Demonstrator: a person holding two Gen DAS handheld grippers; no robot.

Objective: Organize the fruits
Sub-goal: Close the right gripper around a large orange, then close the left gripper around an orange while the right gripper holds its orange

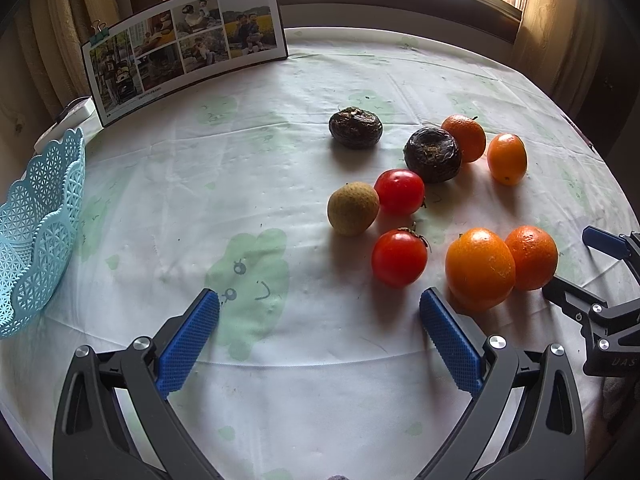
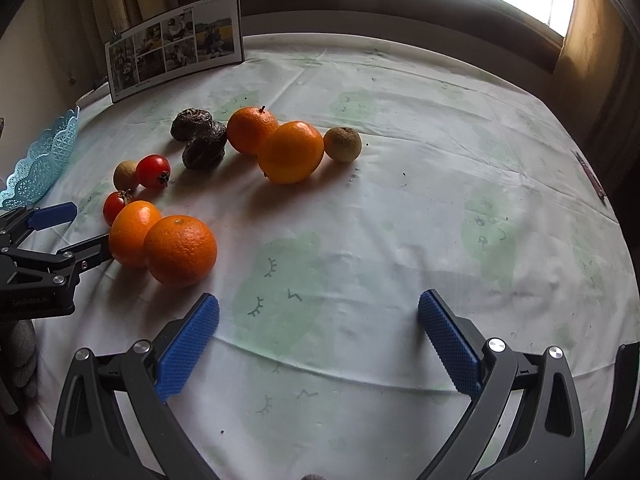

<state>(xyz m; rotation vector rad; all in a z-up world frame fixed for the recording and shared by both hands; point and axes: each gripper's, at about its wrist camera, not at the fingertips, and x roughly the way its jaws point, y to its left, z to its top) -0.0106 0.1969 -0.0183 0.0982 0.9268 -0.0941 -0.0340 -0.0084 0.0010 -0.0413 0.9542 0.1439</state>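
Both claws gape wide and hold nothing: the left claw (image 1: 319, 312) low over the worktop (image 1: 280, 380), the right claw (image 2: 319, 314) likewise. Just beyond the left claw's right pad lie 2 oranges (image 1: 480, 268) touching each other, then 2 red tomatoes (image 1: 399, 257), a tan fruit (image 1: 353, 209) and 2 dark wrinkled fruits (image 1: 432, 154). The blue lace basket (image 1: 36, 232) stands far left. At the back a photo board (image 1: 188, 44) reads "MEET".

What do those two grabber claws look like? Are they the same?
Yes, they match. The left gripper and the right gripper each have two dark grey plastic arms with triangle-shaped cut-outs and round silver bolts. The fingers wear bright blue bumpy rubber pads. Small pale lettering marks each body, too small to read fully.
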